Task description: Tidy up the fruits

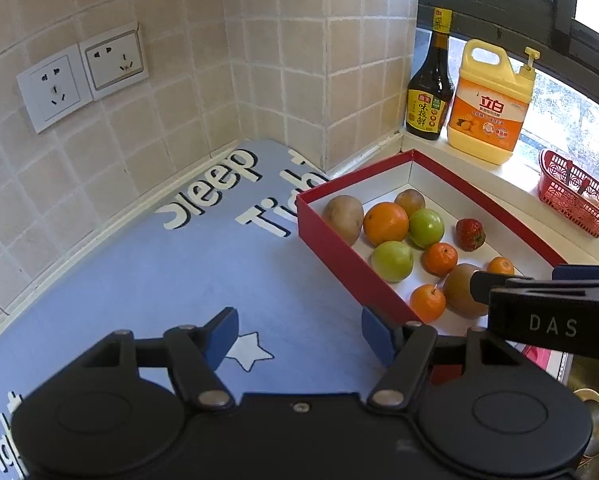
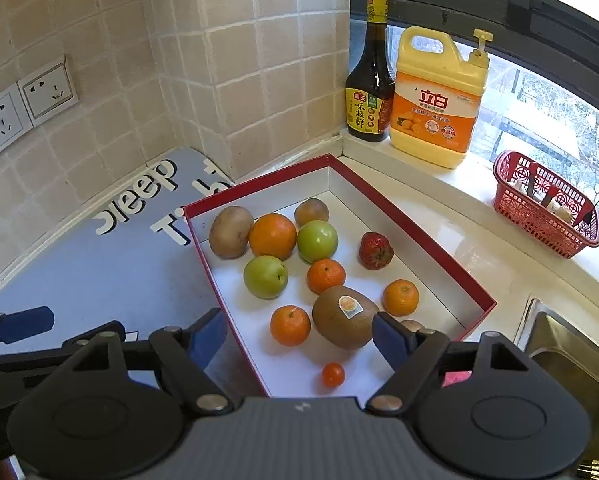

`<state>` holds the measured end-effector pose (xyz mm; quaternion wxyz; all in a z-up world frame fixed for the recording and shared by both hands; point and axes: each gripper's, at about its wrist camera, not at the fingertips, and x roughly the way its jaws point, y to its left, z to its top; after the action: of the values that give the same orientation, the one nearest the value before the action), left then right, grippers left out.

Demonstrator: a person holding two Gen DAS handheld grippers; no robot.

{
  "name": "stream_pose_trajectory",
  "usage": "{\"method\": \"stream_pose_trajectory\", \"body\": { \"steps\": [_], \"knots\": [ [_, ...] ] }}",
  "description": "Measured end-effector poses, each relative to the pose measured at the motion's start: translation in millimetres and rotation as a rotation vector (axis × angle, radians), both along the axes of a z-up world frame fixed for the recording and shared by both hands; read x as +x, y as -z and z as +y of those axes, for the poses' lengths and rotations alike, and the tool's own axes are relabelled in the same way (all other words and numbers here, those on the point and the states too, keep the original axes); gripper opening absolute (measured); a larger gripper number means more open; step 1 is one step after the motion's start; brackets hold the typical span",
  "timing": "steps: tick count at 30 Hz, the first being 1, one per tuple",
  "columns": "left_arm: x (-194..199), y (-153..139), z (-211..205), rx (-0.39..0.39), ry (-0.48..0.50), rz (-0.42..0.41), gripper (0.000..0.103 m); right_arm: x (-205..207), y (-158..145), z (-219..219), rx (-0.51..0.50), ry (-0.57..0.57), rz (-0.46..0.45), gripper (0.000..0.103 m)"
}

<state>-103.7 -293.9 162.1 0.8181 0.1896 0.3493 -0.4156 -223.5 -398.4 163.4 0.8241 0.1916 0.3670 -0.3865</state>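
A: Box (image 2: 439, 258), red-walled and white-floored, lies on the counter beside the blue mat (image 1: 179, 280); every fruit in view rests on its floor. Whether this is the sorted result or a mixed lot awaiting sorting, the pictures do not settle.

B: Contents, by size: a sticker-marked kiwi (image 2: 345, 318), a brown potato-like fruit (image 2: 230, 232), a large orange (image 2: 272, 236), two green apples (image 2: 317, 241), three mandarins (image 2: 290, 325), a strawberry (image 2: 375, 251) and a cherry tomato (image 2: 333, 374).

A: Right gripper (image 2: 299, 336) hovers over the box's near end, jaws spread and empty. The kiwi lies just ahead, right of the jaw centreline, close to the right finger; its long axis runs obliquely, from far-left to near-right.

B: Left gripper (image 1: 299, 334) hangs over the mat, jaws likewise spread and empty, with the box off to its right.

A: Hence the right gripper is judged nearer to all the fruit; any grasp of the kiwi would turn on squaring the jaws across its short width.
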Motion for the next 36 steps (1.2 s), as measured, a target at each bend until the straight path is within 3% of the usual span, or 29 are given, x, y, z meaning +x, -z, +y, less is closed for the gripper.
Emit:
{"method": "stream_pose_trajectory", "body": {
  "steps": [36],
  "knots": [
    [2.3, 4.6, -4.2, 0.008, 0.012, 0.011, 0.081, -0.1, 3.1, -1.9, 0.001, -0.002, 0.003, 0.081]
  ]
}}
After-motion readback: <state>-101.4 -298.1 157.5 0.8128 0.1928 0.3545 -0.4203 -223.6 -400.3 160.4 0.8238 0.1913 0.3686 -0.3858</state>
